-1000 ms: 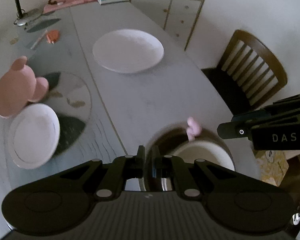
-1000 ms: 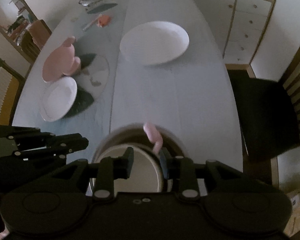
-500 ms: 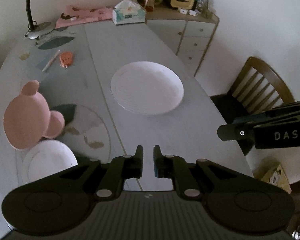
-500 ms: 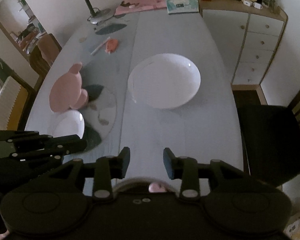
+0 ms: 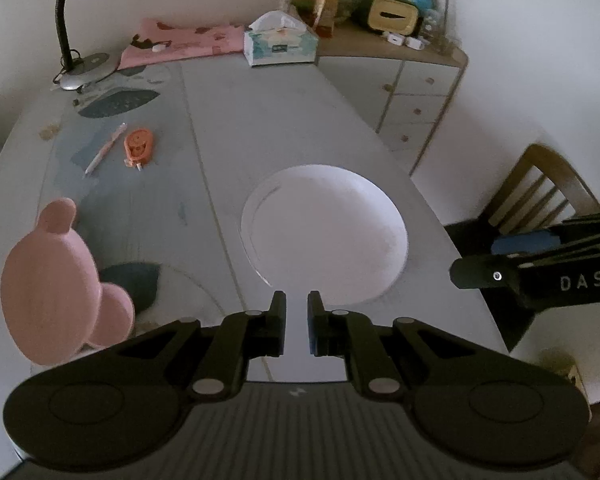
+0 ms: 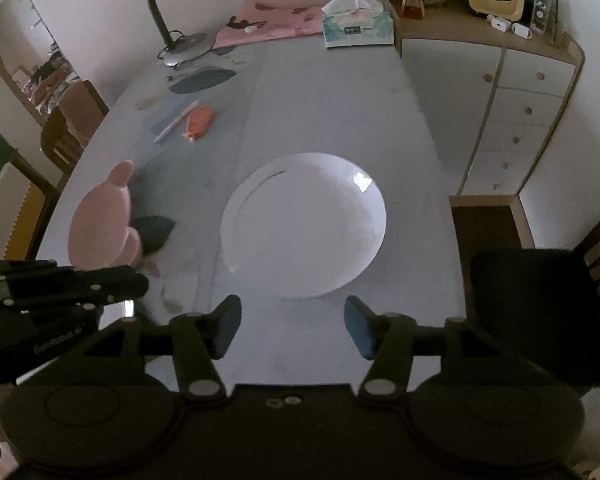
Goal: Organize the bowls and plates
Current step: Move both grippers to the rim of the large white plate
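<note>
A large white plate (image 5: pixel 324 236) lies on the grey table, just ahead of both grippers; it also shows in the right wrist view (image 6: pixel 304 228). A pink bear-shaped plate (image 5: pixel 51 280) lies at the left, also in the right wrist view (image 6: pixel 101 220). My left gripper (image 5: pixel 296 320) is nearly shut and empty, above the table at the plate's near edge. My right gripper (image 6: pixel 291 326) is wide open and empty, just short of the plate. Each gripper shows in the other's view, the right one (image 5: pixel 540 276) and the left one (image 6: pixel 59 284).
An orange tape dispenser (image 5: pixel 138 147) and a pen (image 5: pixel 103 152) lie at the far left. A desk lamp (image 5: pixel 75 20), pink cloth and tissue box (image 5: pixel 279 44) stand at the far end. A drawer cabinet (image 6: pixel 512 120) and a dark chair (image 6: pixel 540 312) are to the right.
Both grippers rose and moved away from the brown bowl with the pink handle, which is out of view now. The right gripper opened wide. The small white plate left the view.
</note>
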`<act>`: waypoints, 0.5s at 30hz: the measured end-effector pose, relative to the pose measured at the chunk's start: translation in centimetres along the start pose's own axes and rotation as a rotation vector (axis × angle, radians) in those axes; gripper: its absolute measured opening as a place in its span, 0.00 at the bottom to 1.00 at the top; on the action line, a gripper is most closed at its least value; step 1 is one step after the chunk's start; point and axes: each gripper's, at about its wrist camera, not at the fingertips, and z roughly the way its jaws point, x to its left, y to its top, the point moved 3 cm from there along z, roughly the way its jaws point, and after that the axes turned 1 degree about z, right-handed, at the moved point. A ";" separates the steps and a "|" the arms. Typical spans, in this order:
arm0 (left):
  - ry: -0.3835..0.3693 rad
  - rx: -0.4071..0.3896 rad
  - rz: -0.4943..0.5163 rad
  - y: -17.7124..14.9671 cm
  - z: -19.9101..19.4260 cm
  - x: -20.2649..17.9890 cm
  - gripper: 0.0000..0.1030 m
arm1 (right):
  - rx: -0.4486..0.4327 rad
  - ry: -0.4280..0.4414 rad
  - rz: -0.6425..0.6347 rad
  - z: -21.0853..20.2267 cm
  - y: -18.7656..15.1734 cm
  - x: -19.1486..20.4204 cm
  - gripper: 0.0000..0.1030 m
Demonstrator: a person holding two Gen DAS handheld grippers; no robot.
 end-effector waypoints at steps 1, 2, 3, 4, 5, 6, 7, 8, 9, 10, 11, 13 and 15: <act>0.002 0.000 -0.008 0.4 0.5 0.2 0.13 | -0.002 -0.003 -0.002 0.4 0.4 -0.3 0.62; 0.005 -0.002 -0.014 0.8 1.0 0.5 0.17 | -0.004 -0.006 -0.002 0.8 0.9 -0.6 0.63; 0.013 -0.003 -0.023 1.1 1.5 0.8 0.29 | -0.004 -0.007 -0.002 1.2 1.3 -0.9 0.64; 0.024 -0.006 -0.033 1.5 2.0 1.1 0.46 | -0.004 -0.010 -0.003 1.7 1.7 -1.1 0.66; 0.034 -0.013 -0.042 1.8 2.5 1.4 0.56 | -0.005 -0.015 -0.003 2.2 2.2 -1.4 0.68; 0.045 -0.026 -0.048 2.1 2.9 1.6 0.67 | -0.005 -0.019 -0.001 2.8 2.7 -1.8 0.70; 0.055 -0.033 -0.051 2.4 3.2 1.8 0.68 | -0.003 -0.019 0.001 3.3 3.1 -2.1 0.70; 0.062 -0.027 -0.054 2.7 3.7 2.0 0.68 | 0.001 -0.019 0.006 3.8 3.4 -2.4 0.70; 0.063 -0.014 -0.063 3.0 4.4 2.3 0.68 | 0.005 -0.023 0.011 4.4 3.8 -2.8 0.71; 0.060 -0.006 -0.074 3.2 5.0 2.6 0.68 | 0.008 -0.025 0.014 4.9 4.1 -3.0 0.73; 0.058 0.001 -0.083 3.4 5.5 2.8 0.68 | 0.011 -0.025 0.015 5.4 4.4 -3.3 0.75; 0.063 0.012 -0.091 3.9 6.7 3.2 0.68 | 0.013 -0.033 0.021 6.5 5.0 -3.9 0.80; 0.067 0.022 -0.094 4.4 7.9 3.4 0.68 | 0.017 -0.041 0.031 7.7 5.7 -4.6 0.83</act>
